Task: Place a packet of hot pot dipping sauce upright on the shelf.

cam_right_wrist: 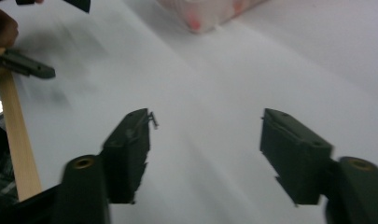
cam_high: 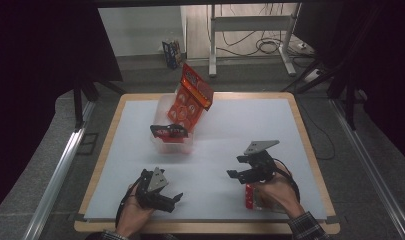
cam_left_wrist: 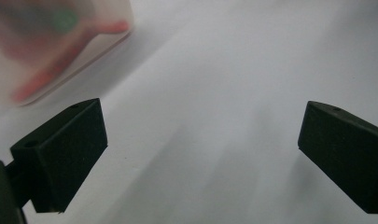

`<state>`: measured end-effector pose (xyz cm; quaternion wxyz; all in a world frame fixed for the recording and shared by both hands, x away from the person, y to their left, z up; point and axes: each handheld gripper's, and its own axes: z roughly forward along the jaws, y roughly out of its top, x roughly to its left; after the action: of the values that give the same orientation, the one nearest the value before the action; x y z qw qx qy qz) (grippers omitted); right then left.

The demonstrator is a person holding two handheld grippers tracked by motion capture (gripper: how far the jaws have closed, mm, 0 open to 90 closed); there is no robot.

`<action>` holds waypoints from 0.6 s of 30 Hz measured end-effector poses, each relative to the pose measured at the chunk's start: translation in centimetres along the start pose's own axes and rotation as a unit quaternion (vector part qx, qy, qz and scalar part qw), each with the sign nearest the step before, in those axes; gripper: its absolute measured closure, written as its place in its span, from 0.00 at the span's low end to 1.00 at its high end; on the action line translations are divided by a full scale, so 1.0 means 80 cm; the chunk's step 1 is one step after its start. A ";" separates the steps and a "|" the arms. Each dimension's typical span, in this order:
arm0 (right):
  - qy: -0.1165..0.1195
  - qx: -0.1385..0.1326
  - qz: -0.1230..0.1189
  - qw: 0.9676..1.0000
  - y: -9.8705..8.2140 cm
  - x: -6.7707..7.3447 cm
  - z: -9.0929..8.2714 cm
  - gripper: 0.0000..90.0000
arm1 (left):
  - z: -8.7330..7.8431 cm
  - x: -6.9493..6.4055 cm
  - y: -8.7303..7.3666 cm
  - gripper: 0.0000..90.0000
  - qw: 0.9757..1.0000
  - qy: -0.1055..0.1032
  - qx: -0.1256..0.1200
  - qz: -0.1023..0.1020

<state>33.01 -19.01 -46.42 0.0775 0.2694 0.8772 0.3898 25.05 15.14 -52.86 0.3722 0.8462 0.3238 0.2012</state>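
A clear plastic bin stands on the white table top left of the middle. A tall orange-red blister pack leans upright out of it, and a dark flat item lies across its rim. My left gripper rests near the front edge, its jaws wide apart over bare white surface, with the blurred bin off to its upper left. My right gripper is at the front right, jaws apart with nothing between them. A small red pack lies under the right hand.
The white sheet covers a wood-edged table. In the right gripper view the wooden edge runs down the left, the other gripper's finger shows at upper left, and the bin's corner at the top.
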 end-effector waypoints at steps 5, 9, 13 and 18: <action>-0.011 0.015 0.008 1.000 -0.024 -0.004 -0.024 0.57 | 0.000 -0.001 0.000 0.01 1.000 0.000 0.000 0.001; -0.026 0.020 0.013 0.999 -0.045 -0.007 -0.046 0.73 | 0.000 -0.002 0.001 0.01 1.000 -0.001 -0.001 0.002; -0.045 0.025 0.012 0.999 -0.065 -0.005 -0.064 0.89 | 0.000 -0.003 0.001 0.01 1.000 -0.001 -0.002 0.002; -0.054 0.035 0.023 0.998 -0.087 -0.004 -0.079 0.97 | 0.001 -0.003 0.001 0.01 1.000 -0.001 -0.001 0.003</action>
<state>28.21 -27.08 -47.14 0.1061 0.3123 0.8784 0.3458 24.92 14.90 -52.86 0.3725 0.8471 0.3206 0.2024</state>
